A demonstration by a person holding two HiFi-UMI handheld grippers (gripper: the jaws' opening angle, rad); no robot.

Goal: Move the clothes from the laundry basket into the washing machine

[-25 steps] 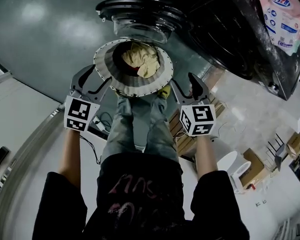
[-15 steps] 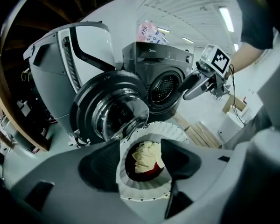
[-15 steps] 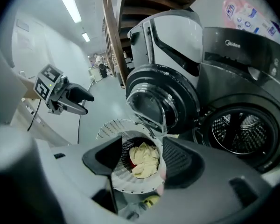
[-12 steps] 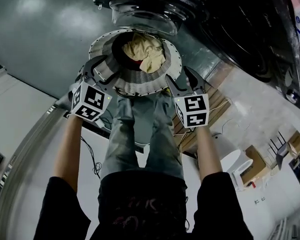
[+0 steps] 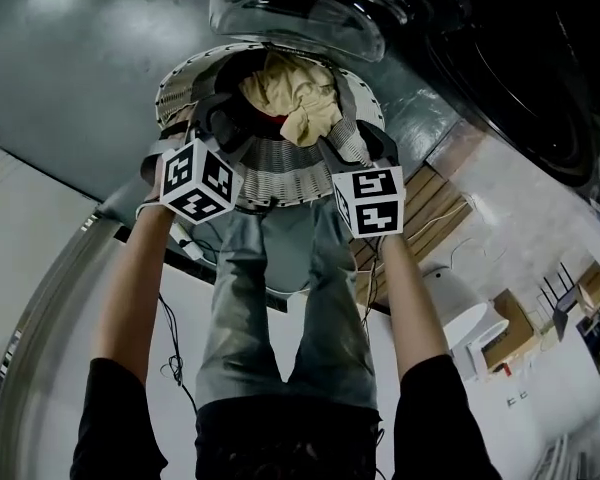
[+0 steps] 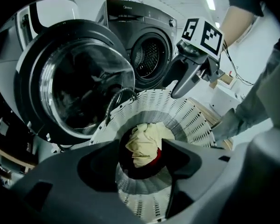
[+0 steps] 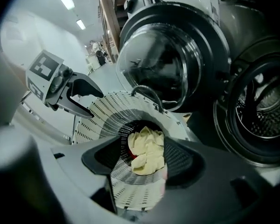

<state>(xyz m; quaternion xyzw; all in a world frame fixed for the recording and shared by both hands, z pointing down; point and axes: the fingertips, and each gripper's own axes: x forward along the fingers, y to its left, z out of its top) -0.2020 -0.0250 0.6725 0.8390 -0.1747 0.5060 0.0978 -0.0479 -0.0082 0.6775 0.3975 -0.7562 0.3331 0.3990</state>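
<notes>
Clothes (image 5: 290, 103) piled yellow over red inside white laundry basket (image 5: 280, 163), basket placed beside open washing machine (image 6: 149, 55), left gripper (image 6: 141, 140) and right gripper (image 7: 142, 138) held above, jaws apart, just widened, nothing gripped

counts | grippers showing: 2 – left gripper (image 6: 141, 149), right gripper (image 7: 142, 153) | marker cubes (image 5: 198, 178) showing: 2 | laundry basket (image 5: 280, 163) standing: 1 | clothes lying inside: 2 visible – yellow cloth (image 5: 290, 98), red cloth (image 6: 157, 154) | washing machine (image 6: 130, 13) standing: 1 | door (image 6: 79, 87) hanging open: 1
</notes>
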